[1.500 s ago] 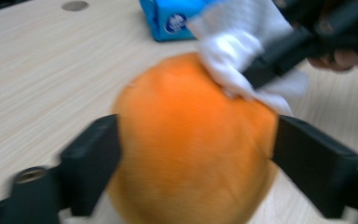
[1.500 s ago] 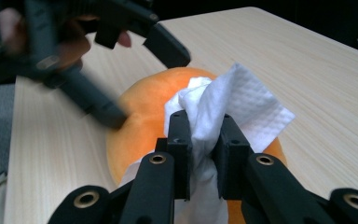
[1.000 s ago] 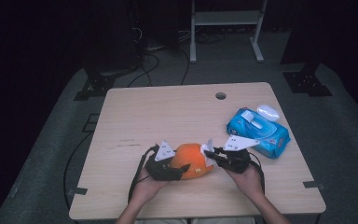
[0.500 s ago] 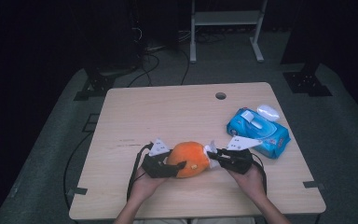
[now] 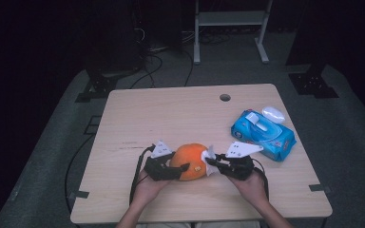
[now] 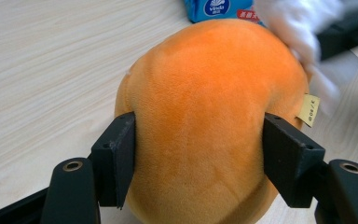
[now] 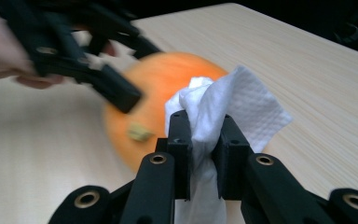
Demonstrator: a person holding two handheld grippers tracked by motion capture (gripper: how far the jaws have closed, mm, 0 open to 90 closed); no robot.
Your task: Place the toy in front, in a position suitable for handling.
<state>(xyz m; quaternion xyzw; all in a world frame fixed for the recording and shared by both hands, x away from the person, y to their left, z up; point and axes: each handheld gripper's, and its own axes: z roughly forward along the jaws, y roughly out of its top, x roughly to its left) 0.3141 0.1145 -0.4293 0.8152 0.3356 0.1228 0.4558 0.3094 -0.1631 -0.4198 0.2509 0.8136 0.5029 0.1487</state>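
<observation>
Near the tabletop's (image 5: 171, 109) front edge, an orange plush toy (image 6: 214, 116) is clamped by the left gripper (image 6: 198, 154); a white tissue (image 7: 223, 107) is pinched by the right gripper (image 7: 204, 154).

I work in what looks like a recording lab or studio — my wooden tabletop (image 5: 180, 118) stands on a grey floor mat (image 5: 52, 156) in a very dark room. Behind it I see black cables (image 5: 157, 59), stand feet (image 5: 100, 88) and a white metal frame (image 5: 230, 23).
</observation>
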